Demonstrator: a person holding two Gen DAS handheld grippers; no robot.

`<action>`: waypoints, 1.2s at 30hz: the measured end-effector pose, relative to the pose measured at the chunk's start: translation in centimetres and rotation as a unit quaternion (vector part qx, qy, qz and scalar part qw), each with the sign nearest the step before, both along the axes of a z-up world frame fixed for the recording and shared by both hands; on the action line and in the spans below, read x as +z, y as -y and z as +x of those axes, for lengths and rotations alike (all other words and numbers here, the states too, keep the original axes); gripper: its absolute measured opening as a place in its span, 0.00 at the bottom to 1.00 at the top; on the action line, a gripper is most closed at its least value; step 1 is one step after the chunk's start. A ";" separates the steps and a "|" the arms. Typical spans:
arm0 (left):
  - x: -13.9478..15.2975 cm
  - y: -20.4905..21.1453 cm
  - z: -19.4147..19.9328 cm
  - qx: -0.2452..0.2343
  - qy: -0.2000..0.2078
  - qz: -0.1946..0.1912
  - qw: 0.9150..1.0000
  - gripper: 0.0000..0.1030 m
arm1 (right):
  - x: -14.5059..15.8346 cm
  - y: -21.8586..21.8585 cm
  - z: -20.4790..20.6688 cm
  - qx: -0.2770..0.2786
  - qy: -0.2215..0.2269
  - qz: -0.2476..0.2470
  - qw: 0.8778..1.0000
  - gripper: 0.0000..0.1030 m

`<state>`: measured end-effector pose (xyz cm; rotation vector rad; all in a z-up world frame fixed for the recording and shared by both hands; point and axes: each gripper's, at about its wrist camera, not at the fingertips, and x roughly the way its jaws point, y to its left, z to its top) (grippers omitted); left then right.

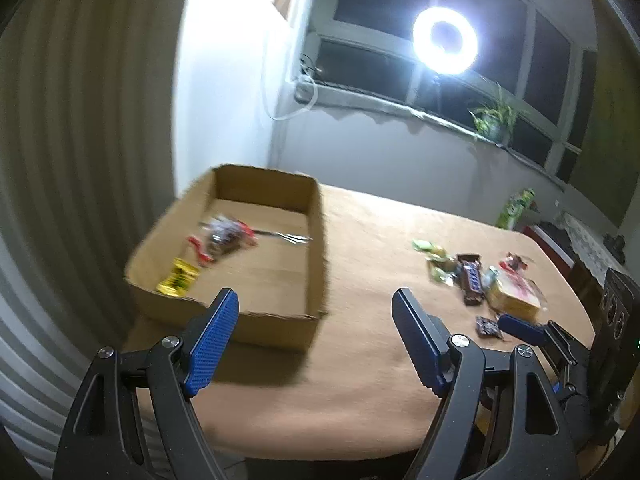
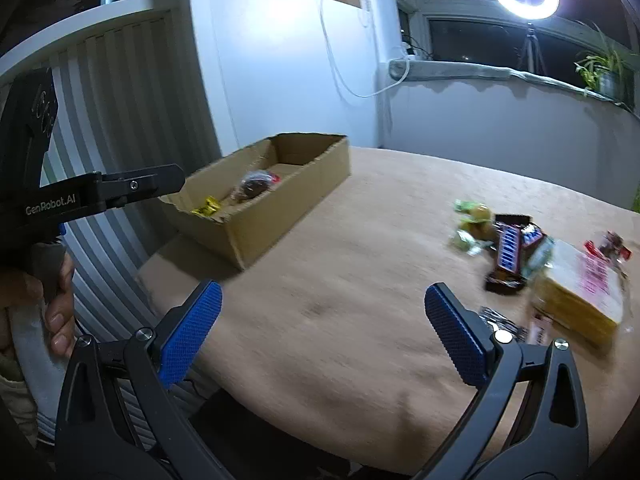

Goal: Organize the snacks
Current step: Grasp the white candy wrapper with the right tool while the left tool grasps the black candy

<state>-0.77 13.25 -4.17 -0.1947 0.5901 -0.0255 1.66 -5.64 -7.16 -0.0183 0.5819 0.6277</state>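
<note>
- Tan counter (image 2: 340, 280) below a dark window (image 1: 420, 0), ring light (image 1: 445, 41) on.
- Box (image 1: 280, 324) holds two snacks; more snacks (image 2: 520, 252) lie well apart.
- Left hand-held gripper (image 1: 316, 336) and right hand-held gripper (image 2: 320, 320) both released, empty.

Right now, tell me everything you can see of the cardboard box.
The cardboard box is a shallow, open-topped tray of plain brown corrugated board with roughly cut, uneven rims and no lid. It sits flat on the tan-covered table, at the corner nearest the ribbed wall. Inside lie a yellow wrapped snack near the front wall, a clear bag of dark sweets with red ends toward the middle, and a thin metallic item further in, too blurred to name. No gripper touches it.
</note>
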 end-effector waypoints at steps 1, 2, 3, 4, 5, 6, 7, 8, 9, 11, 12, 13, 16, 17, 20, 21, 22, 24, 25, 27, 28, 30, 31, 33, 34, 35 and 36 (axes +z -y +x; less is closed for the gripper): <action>-0.2 0.4 0.1 -0.004 -0.003 0.000 1.000 0.77 | -0.1 0.4 0.0 -0.004 0.000 -0.001 1.000 1.00; -0.5 1.1 0.4 -0.014 -0.008 -0.002 1.000 0.77 | -0.2 1.0 0.0 -0.008 -0.001 -0.003 1.000 1.00; -0.7 1.7 0.6 -0.020 -0.012 -0.002 1.000 0.77 | -0.4 1.5 0.1 -0.012 -0.002 -0.004 1.000 1.00; -0.9 2.2 0.8 -0.027 -0.016 -0.003 1.000 0.77 | -0.5 2.0 0.1 -0.017 -0.003 -0.006 1.000 1.00; -1.1 2.7 0.9 -0.033 -0.019 -0.003 0.999 0.77 | -0.7 2.6 0.2 -0.024 -0.004 -0.007 1.000 1.00; -1.4 3.5 1.2 -0.041 -0.024 -0.004 0.999 0.77 | -1.0 3.1 0.2 -0.028 -0.006 -0.008 1.000 1.00; -1.6 4.0 1.4 -0.048 -0.028 -0.004 0.998 0.77 | -1.2 3.7 0.3 -0.034 -0.009 -0.009 0.999 1.00; -1.8 4.5 1.5 -0.054 -0.032 -0.004 0.998 0.77 | -1.5 4.5 0.5 -0.041 -0.012 -0.011 0.999 1.00; -2.0 5.1 1.8 -0.061 -0.035 -0.004 0.997 0.77 | -1.8 5.2 0.6 -0.050 -0.016 -0.012 0.999 1.00; -2.3 6.4 2.2 -0.077 -0.041 -0.001 0.996 0.77 | -2.2 6.5 1.0 -0.064 -0.022 -0.013 0.998 1.00; -2.5 7.4 2.5 -0.087 -0.044 0.002 0.995 0.77 | -2.4 7.2 1.2 -0.072 -0.025 -0.014 0.997 1.00; -2.7 7.9 2.7 -0.095 -0.047 0.003 0.994 0.77 | -2.6 7.9 1.4 -0.081 -0.028 -0.015 0.996 1.00; -3.3 9.9 3.4 -0.123 -0.053 0.006 0.991 0.77 | -3.0 10.1 2.2 -0.104 -0.034 -0.014 0.994 1.00; -3.6 10.7 3.7 -0.132 -0.056 0.006 0.990 0.77 | -3.1 10.8 2.4 -0.109 -0.036 -0.013 0.993 1.00; -4.4 12.6 4.8 -0.155 -0.063 0.009 0.986 0.77 | -3.5 12.7 3.3 -0.121 -0.045 -0.013 0.992 0.90; -4.8 13.2 5.2 -0.166 -0.065 0.006 0.984 0.77 | -3.6 13.0 3.7 -0.121 -0.052 -0.014 0.991 0.80; -5.0 13.6 5.6 -0.173 -0.065 0.003 0.983 0.77 | -3.9 13.2 4.1 -0.120 -0.060 -0.017 0.991 0.75; -5.6 14.2 6.3 -0.179 -0.076 0.001 0.981 0.77 | -4.5 13.7 4.9 -0.115 -0.073 -0.021 0.990 0.74; -5.7 14.4 6.5 -0.179 -0.078 0.000 0.981 0.77 | -4.9 13.8 5.2 -0.115 -0.080 -0.021 0.990 0.73; -5.8 14.4 6.7 -0.180 -0.079 -0.002 0.980 0.77 | -5.2 13.8 5.5 -0.112 -0.080 -0.021 0.990 0.73; -5.9 14.4 6.8 -0.181 -0.083 -0.003 0.980 0.77 | -5.2 13.7 5.7 -0.111 -0.077 -0.026 0.991 0.72; -6.3 14.5 7.1 -0.183 -0.090 -0.004 0.979 0.76 | -5.3 13.4 6.1 -0.112 -0.071 -0.035 0.991 0.63; -6.4 14.7 7.3 -0.183 -0.092 -0.003 0.979 0.76 | -5.3 13.3 6.3 -0.112 -0.069 -0.039 0.990 0.57; -6.7 15.2 7.5 -0.188 -0.097 -0.004 0.977 0.75 | -5.5 13.3 6.7 -0.110 -0.063 -0.058 0.990 0.46; -6.8 15.5 7.6 -0.192 -0.098 -0.004 0.976 0.75 | -5.5 13.3 6.8 -0.109 -0.058 -0.066 0.990 0.43; -6.8 15.8 7.6 -0.197 -0.098 -0.003 0.976 0.75 | -5.5 13.5 6.8 -0.104 -0.056 -0.069 0.991 0.41; -6.9 16.3 7.6 -0.205 -0.098 0.000 0.974 0.75 | -5.5 13.7 6.8 -0.100 -0.055 -0.070 0.991 0.39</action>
